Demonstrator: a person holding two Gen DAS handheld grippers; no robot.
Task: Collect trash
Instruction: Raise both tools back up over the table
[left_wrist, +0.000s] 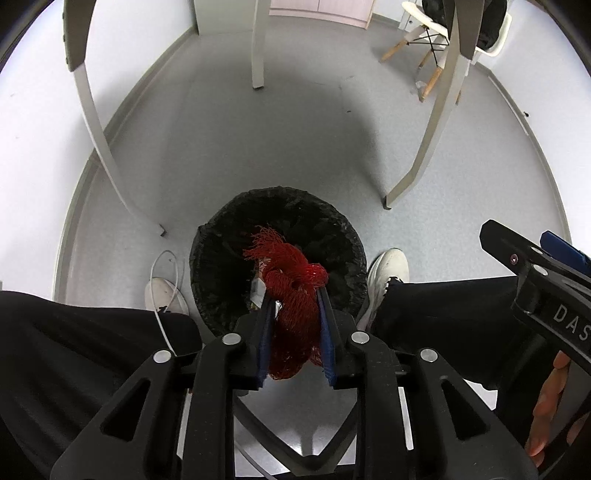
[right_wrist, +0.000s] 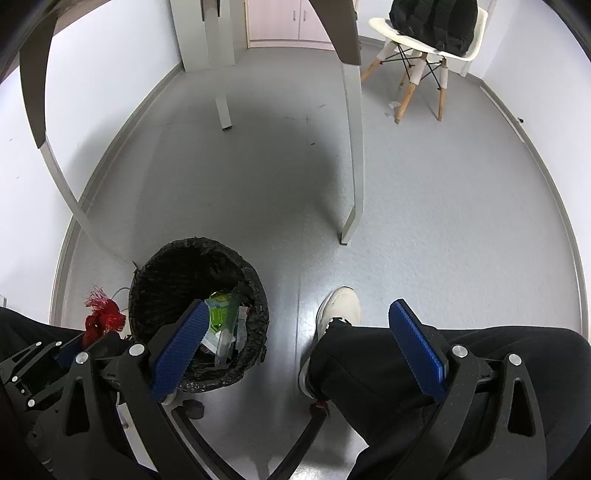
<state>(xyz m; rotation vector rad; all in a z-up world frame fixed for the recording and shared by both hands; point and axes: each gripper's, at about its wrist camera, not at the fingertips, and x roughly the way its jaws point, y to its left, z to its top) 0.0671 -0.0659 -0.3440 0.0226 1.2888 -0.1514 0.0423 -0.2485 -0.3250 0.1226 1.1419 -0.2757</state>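
My left gripper (left_wrist: 295, 295) is shut on a red mesh net bag (left_wrist: 291, 288) and holds it above the black-lined trash bin (left_wrist: 221, 258) on the floor. The net bunches up between the blue pads and spills past the fingertips. In the right wrist view the red net bag (right_wrist: 101, 317) shows at the left, beside the bin (right_wrist: 166, 266), which holds green and clear wrappers (right_wrist: 221, 321). My right gripper (right_wrist: 299, 325) is open and empty, above the floor between the bin and the person's right leg.
The person's knees and white shoes (left_wrist: 388, 273) flank the bin. Table legs (right_wrist: 352, 147) stand on the grey floor beyond it. A white chair (right_wrist: 421, 48) with a black backpack is at the far right. A white cable (left_wrist: 166, 266) lies by the left shoe.
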